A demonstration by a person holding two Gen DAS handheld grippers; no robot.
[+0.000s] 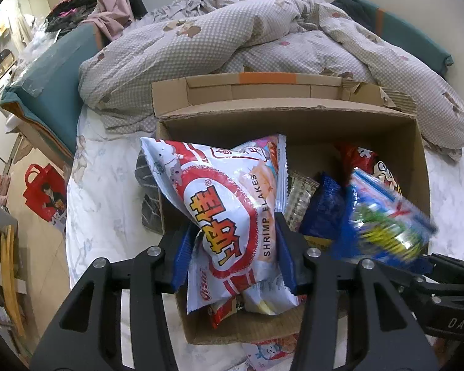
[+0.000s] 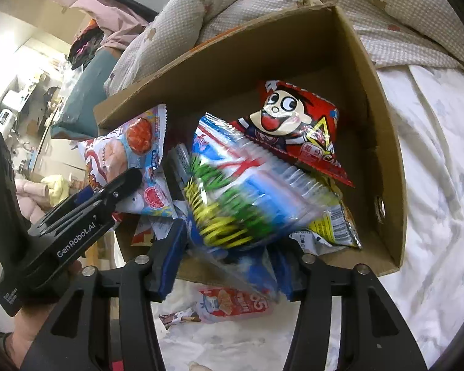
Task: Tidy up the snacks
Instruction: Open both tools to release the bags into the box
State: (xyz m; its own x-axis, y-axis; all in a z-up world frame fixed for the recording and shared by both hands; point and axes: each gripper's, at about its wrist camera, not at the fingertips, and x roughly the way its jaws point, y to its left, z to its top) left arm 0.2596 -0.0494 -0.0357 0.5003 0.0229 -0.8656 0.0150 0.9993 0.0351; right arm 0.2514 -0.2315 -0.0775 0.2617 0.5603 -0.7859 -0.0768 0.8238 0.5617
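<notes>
My left gripper (image 1: 232, 241) is shut on a white and red shrimp flakes bag (image 1: 232, 204) and holds it over the left part of an open cardboard box (image 1: 294, 120) on the bed. My right gripper (image 2: 229, 253) is shut on a blue, green and yellow snack bag (image 2: 232, 191), blurred by motion, over the box (image 2: 386, 160). That bag also shows in the left wrist view (image 1: 386, 216). Inside the box lie a red cartoon-face bag (image 2: 297, 123), a dark blue bag (image 1: 321, 207) and other packets. The left gripper shows in the right wrist view (image 2: 130, 182).
The box stands on a white bed sheet (image 2: 433, 185) in front of a rumpled checked duvet (image 1: 232, 40). One more snack packet (image 2: 232, 306) lies on the sheet in front of the box. A red bag (image 1: 45, 191) stands on the floor at left.
</notes>
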